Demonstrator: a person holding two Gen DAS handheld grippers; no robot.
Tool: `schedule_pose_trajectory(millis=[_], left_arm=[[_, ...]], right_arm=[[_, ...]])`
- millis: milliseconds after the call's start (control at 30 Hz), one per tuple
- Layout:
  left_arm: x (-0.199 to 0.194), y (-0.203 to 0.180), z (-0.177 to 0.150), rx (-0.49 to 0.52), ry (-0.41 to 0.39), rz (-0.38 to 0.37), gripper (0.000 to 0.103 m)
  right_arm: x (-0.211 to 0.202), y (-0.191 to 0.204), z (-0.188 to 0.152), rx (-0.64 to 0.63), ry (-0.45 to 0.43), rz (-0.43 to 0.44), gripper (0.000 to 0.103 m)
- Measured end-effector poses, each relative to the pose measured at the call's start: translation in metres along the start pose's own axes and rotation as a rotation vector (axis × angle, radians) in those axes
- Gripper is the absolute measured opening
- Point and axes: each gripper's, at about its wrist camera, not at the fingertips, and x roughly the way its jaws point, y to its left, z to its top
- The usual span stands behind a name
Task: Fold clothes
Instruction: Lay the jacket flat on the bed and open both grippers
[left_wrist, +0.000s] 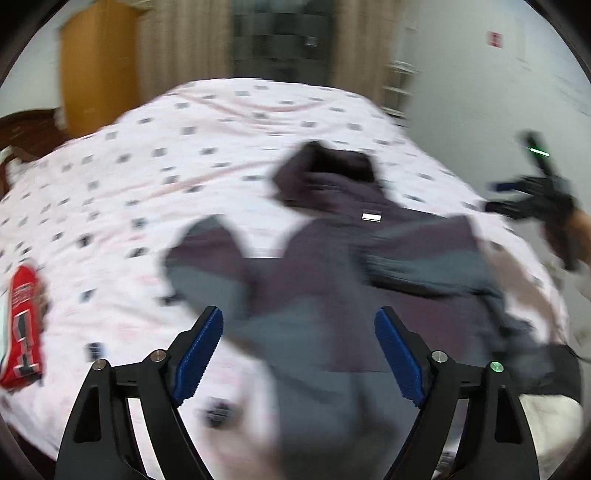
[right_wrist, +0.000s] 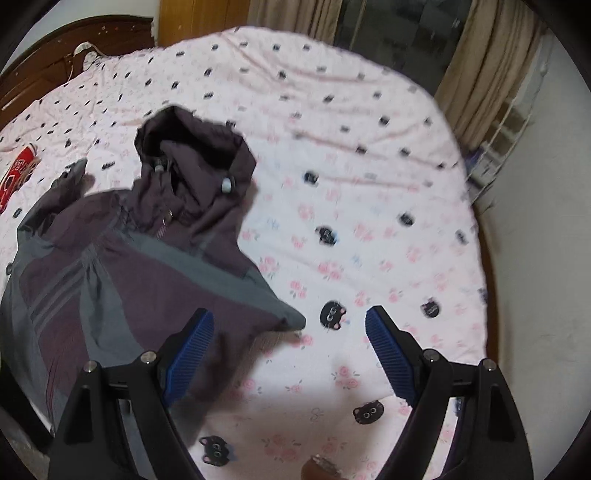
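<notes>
A bed (right_wrist: 369, 155) covered by a pink sheet printed with flowers and black cat faces is seen filling both views. A purple and grey hooded jacket (right_wrist: 147, 258) is laid out on it toward the near edge, hood (right_wrist: 192, 147) pointing to the far side, body spread roughly flat. One sleeve (left_wrist: 207, 254) is seen spread out to the side in the left wrist view, the other sleeve (left_wrist: 424, 266) lies across toward the opposite side; the hem region is blurred. No fold is judged done: the garment appears only spread, so sleeves, sides and hood are all left to be folded in. The left gripper (left_wrist: 299, 358) is seen with jaws wide apart above the lower body of the jacket, nothing between the pads. The right gripper (right_wrist: 290, 350) is likewise wide, hovering over bare sheet just beside the jacket's near corner, nothing held. A red packet (left_wrist: 24, 325) with white lettering lies well apart near the sheet's edge; its text cannot be read. A small white label (left_wrist: 371, 217) is noted on the jacket chest, writing illegible. A red sign (left_wrist: 494, 38) on the wall is too blurred to read.
</notes>
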Motion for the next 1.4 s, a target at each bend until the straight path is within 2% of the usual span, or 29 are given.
schedule_pose_trajectory(millis=[167, 300, 433, 600, 767, 1000, 1067, 1133, 1167, 1233, 1400], left_arm=[[0.036, 0.058, -0.005, -0.141, 0.025, -0.039, 0.083], [0.064, 0.083, -0.007, -0.257, 0.028, -0.178, 0.083], [0.094, 0.091, -0.006, -0.338, 0.035, -0.260, 0.083], [0.126, 0.104, -0.017, -0.479, 0.058, -0.283, 0.083], [0.123, 0.119, -0.028, -0.624, 0.001, -0.288, 0.082], [0.122, 0.130, -0.024, -0.690, -0.065, -0.305, 0.082], [0.124, 0.133, -0.016, -0.677, -0.073, -0.302, 0.075], [0.127, 0.135, -0.009, -0.655, -0.072, -0.306, 0.045], [0.129, 0.134, -0.005, -0.639, -0.065, -0.319, 0.039], [0.126, 0.134, -0.001, -0.602, -0.064, -0.326, 0.013], [0.101, 0.138, 0.000, -0.560, -0.103, -0.273, 0.007]], right_arm=[[-0.030, 0.043, 0.005, -0.004, -0.066, -0.025, 0.086], [-0.043, 0.092, 0.001, -0.021, -0.053, -0.043, 0.086], [-0.048, 0.142, -0.014, -0.060, -0.038, -0.115, 0.086], [-0.040, 0.177, -0.036, -0.062, -0.012, -0.149, 0.086], [-0.026, 0.198, -0.055, -0.075, -0.014, -0.167, 0.086], [-0.008, 0.226, -0.062, -0.155, -0.068, -0.264, 0.086], [-0.001, 0.234, -0.063, -0.188, -0.069, -0.297, 0.085], [0.007, 0.241, -0.064, -0.219, -0.069, -0.331, 0.084], [0.010, 0.244, -0.065, -0.232, -0.069, -0.348, 0.084], [0.017, 0.250, -0.067, -0.256, -0.069, -0.382, 0.084], [0.023, 0.249, -0.070, -0.249, -0.061, -0.388, 0.084]])
